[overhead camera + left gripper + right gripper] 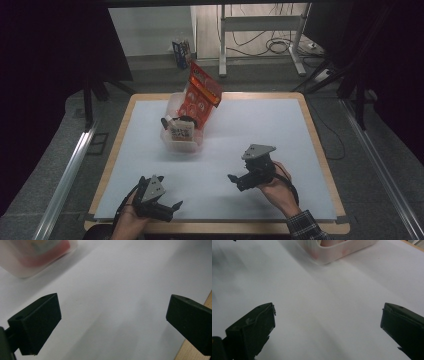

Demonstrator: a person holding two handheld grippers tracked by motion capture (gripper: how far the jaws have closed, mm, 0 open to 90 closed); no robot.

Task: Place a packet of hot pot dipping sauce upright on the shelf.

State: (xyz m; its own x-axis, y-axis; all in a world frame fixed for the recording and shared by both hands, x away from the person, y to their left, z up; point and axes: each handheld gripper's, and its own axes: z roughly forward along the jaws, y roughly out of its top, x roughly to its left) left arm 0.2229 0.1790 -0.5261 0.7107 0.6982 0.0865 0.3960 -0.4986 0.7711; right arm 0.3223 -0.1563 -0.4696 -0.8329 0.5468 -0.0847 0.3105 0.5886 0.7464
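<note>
Two hands come in from the bottom of the high view, and each one holds a gripper. On the left, the left gripper (161, 204) sits low over the near edge of the counter (260, 135). Its jaws are wide apart with nothing between them. In the left gripper view, the two black jaws stand far from each other over the bare white top, and a bit of the wooden edge shows at the right.

On the right, the right gripper (239, 180) is a little farther in, and its jaws point left. They are wide apart too, and they hold nothing.

Farther back, a clear plastic tub (181, 142) sits on the counter, well apart from both grippers. A tall red snack bag (201, 95) stands tilted in the tub and sticks out over its rim. A small white packet (180, 133) lies in the front part of the tub, just below the red bag.

In the right gripper view, a corner of the tub (332, 255) shows at the top, past the open jaws.
</note>
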